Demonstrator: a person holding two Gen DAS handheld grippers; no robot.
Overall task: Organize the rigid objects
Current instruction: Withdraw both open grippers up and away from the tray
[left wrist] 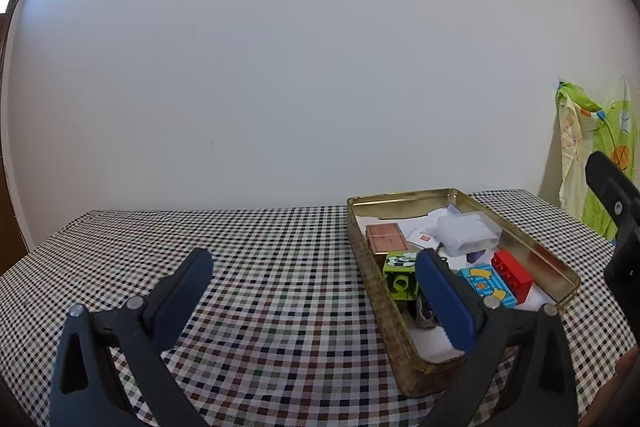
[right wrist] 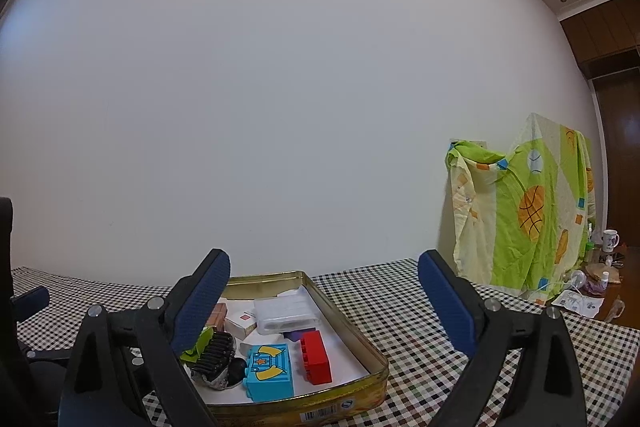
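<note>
Both the left gripper [left wrist: 312,283] and right gripper [right wrist: 324,283] gape wide, holding nothing; the gold tin [right wrist: 352,323] of toy bricks [right wrist: 316,357] lies between them.

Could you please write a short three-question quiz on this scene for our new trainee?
1. True or false: the red brick lies inside the gold tin.
2. Which sits left of the red brick in the right wrist view: A) a blue printed block, B) a mug, C) a spoon?
3. Fill in: the tin rests on a ____ tablecloth.

Key: 1 true. 2 A, the blue printed block. 3 checked.
</note>
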